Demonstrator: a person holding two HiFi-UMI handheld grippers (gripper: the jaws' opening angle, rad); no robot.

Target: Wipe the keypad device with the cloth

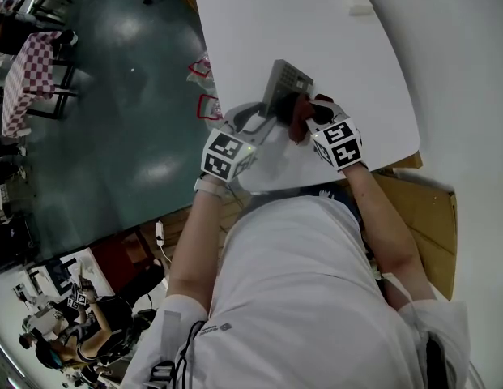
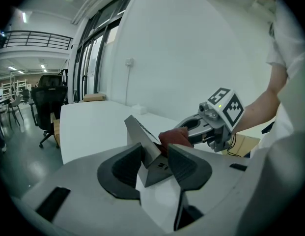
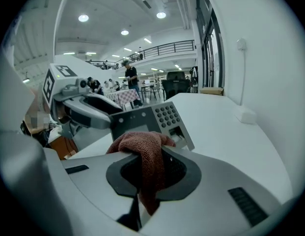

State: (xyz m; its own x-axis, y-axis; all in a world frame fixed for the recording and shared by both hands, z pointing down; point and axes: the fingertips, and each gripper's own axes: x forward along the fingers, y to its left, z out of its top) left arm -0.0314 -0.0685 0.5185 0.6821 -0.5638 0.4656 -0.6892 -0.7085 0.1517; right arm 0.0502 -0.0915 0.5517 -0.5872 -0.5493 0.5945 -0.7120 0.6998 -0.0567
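My left gripper clamps the keypad device by its near edge, tilted up just ahead of my right gripper, which pinches the cloth, so I judge a hard wipe could lever it loose.

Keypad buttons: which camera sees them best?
The right gripper view: the keypad device faces it, buttons clear. In the head view the device is small, seen from above; the left gripper view shows only its back and side.
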